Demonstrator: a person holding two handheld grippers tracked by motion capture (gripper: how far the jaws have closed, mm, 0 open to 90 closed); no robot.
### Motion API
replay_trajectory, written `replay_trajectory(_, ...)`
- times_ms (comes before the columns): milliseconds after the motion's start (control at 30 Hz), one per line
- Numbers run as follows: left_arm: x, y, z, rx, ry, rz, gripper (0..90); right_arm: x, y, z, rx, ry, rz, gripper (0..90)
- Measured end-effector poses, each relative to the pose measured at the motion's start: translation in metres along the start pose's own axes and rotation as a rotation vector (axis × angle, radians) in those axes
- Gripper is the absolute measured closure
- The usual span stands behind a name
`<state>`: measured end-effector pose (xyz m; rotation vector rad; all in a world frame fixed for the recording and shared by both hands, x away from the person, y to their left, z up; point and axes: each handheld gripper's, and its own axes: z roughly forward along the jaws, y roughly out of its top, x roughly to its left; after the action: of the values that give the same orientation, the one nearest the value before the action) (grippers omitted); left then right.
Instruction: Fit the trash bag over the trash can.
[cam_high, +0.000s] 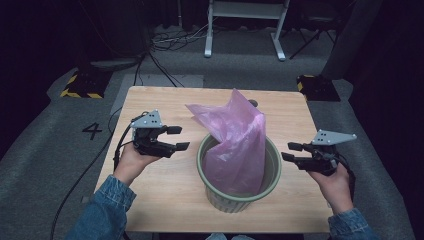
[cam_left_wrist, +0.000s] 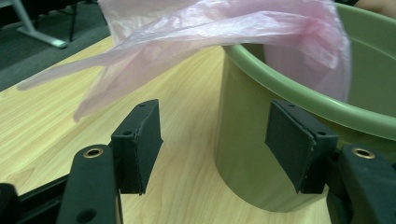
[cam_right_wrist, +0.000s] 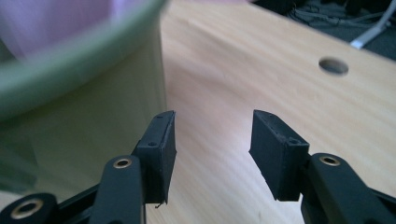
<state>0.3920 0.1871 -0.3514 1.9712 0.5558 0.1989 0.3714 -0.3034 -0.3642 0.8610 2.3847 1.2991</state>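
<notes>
A dim room with grey carpet surrounds a pale wooden desk (cam_high: 165, 195). Near its front edge stands a green bin (cam_high: 239, 199), a pink plastic bag (cam_high: 235, 135) rising out of it and leaning toward the back left corner. The left gripper (cam_high: 179, 138) and right gripper (cam_high: 292, 151) flank the bin — both with fingers spread apart, holding nothing.

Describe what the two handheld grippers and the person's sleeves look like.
Both the left gripper and right gripper are black, with two flat-padded jaws, brass-ringed screw holes and a grey three-cornered plate on top. A black cable trails from the left one. The sleeves are blue denim.
</notes>
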Motion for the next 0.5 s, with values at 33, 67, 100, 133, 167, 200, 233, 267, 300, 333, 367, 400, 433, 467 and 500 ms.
replay_trajectory(33, -0.001, 0.002, 0.001, -0.005, 0.001, -0.006, 35.8, 0.0, 0.007, -0.002, -0.009, 0.002, -0.004, 50.4)
replay_trajectory(67, -0.004, 0.005, 0.003, -0.023, -0.009, -0.006, 35.8, 0.003, 0.022, -0.004, -0.02, 0.004, -0.029, 49.8)
replay_trajectory(100, -0.007, 0.006, 0.003, -0.03, -0.016, -0.002, 35.8, 0.004, 0.028, -0.004, -0.022, 0.002, -0.039, 49.4)
replay_trajectory(133, -0.007, 0.006, 0.003, -0.03, -0.016, -0.002, 35.8, 0.006, 0.034, -0.004, -0.024, 0.0, -0.057, 48.9)
replay_trajectory(167, -0.012, 0.01, 0.005, -0.032, -0.013, 0.008, 35.8, 0.007, 0.04, -0.004, -0.026, -0.002, -0.072, 48.3)
replay_trajectory(200, -0.012, 0.01, 0.005, -0.032, -0.013, 0.008, 35.8, 0.009, 0.046, -0.004, -0.027, -0.006, -0.086, 47.7)
replay_trajectory(233, -0.017, 0.014, 0.005, -0.035, -0.014, 0.023, 35.8, 0.01, 0.052, -0.004, -0.029, -0.008, -0.1, 47.3)
replay_trajectory(267, -0.019, 0.015, 0.006, -0.033, -0.009, 0.028, 35.9, 0.012, 0.057, -0.003, -0.032, -0.004, -0.11, 47.1)
replay_trajectory(300, -0.019, 0.017, 0.006, -0.024, -0.005, 0.035, 35.9, 0.012, 0.061, -0.002, -0.039, 0.007, -0.114, 46.8)
replay_trajectory(333, -0.019, 0.017, 0.006, -0.024, -0.005, 0.035, 35.8, 0.012, 0.061, -0.002, -0.039, 0.007, -0.114, 46.8)
replay_trajectory(367, -0.021, 0.019, 0.007, -0.021, -0.002, 0.046, 35.8, 0.014, 0.07, 0.002, -0.047, 0.03, -0.118, 44.6)
replay_trajectory(400, -0.021, 0.019, 0.007, -0.016, 0.001, 0.045, 35.9, 0.014, 0.072, 0.003, -0.047, 0.045, -0.111, 43.4)
replay_trajectory(433, -0.021, 0.019, 0.008, -0.012, 0.006, 0.043, 35.9, 0.014, 0.075, 0.005, -0.049, 0.071, -0.094, 42.2)
replay_trajectory(467, -0.021, 0.019, 0.008, -0.004, 0.01, 0.043, 35.9, 0.014, 0.078, 0.007, -0.051, 0.089, -0.083, 40.4)
replay_trajectory(500, -0.021, 0.019, 0.009, -0.001, 0.013, 0.04, 35.9, 0.014, 0.082, 0.009, -0.055, 0.1, -0.079, 38.5)
